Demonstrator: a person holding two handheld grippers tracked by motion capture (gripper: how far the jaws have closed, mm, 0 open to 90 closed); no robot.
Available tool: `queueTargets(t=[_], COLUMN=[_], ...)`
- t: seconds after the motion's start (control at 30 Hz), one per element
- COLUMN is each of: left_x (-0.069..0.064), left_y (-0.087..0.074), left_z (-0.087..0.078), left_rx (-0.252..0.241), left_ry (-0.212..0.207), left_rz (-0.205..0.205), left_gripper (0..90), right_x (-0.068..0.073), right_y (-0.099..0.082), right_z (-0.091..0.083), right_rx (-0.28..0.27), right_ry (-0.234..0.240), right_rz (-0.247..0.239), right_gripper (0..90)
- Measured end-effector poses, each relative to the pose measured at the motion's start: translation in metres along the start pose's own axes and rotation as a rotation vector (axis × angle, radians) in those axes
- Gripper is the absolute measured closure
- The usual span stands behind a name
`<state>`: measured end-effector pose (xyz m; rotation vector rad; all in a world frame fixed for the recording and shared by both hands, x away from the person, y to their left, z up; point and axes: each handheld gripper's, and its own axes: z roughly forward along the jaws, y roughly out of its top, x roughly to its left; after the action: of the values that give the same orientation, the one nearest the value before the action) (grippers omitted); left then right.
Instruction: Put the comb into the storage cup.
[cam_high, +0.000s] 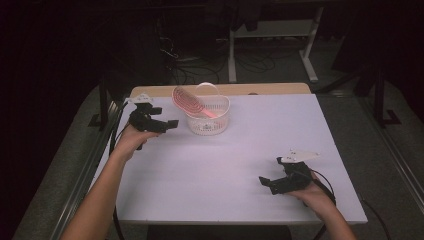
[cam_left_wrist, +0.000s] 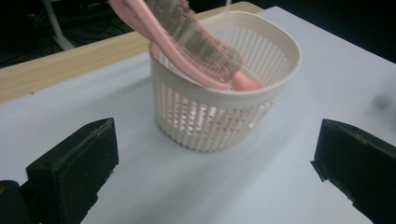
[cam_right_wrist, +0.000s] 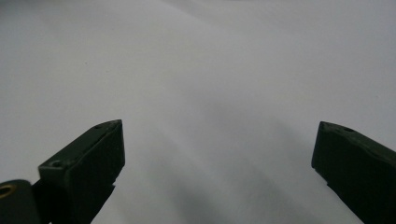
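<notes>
A white slotted basket (cam_high: 207, 120) (cam_left_wrist: 224, 100) stands on the white table (cam_high: 250, 150) near its far edge. A pink hairbrush (cam_high: 189, 101) (cam_left_wrist: 187, 42) leans inside it, handle down, head sticking out over the left rim. My left gripper (cam_high: 167, 117) (cam_left_wrist: 215, 163) hovers just left of the basket, jaws wide apart with nothing between them. My right gripper (cam_high: 265, 182) (cam_right_wrist: 217, 158) rests low near the table's front right, open and empty over bare tabletop.
A strip of wooden tabletop (cam_high: 240, 89) runs behind the white surface. Beyond it stand white desk legs (cam_high: 310, 60) and cables on a dark floor. A metal rail (cam_high: 95, 155) borders the table's left side.
</notes>
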<state>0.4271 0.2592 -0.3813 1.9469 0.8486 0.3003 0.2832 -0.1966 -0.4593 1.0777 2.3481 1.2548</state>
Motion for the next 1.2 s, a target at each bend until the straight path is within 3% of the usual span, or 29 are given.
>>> queueTargets(t=[0.43,1.2], left_x=[-0.032,-0.058], left_y=[-0.024,-0.078], left_z=[-0.007,-0.032], left_rx=[0.03,0.014], left_ry=[-0.072,-0.077], left_rz=[0.051,0.078], left_gripper=[0.0,0.4], right_x=[-0.001,0.001], right_y=[0.0,0.001], right_z=[-0.001,-0.001], right_rx=[-0.007,-0.005], right_ry=[0.001,0.002], right_rz=[-0.011,-0.024], right_gripper=[1.6,1.6])
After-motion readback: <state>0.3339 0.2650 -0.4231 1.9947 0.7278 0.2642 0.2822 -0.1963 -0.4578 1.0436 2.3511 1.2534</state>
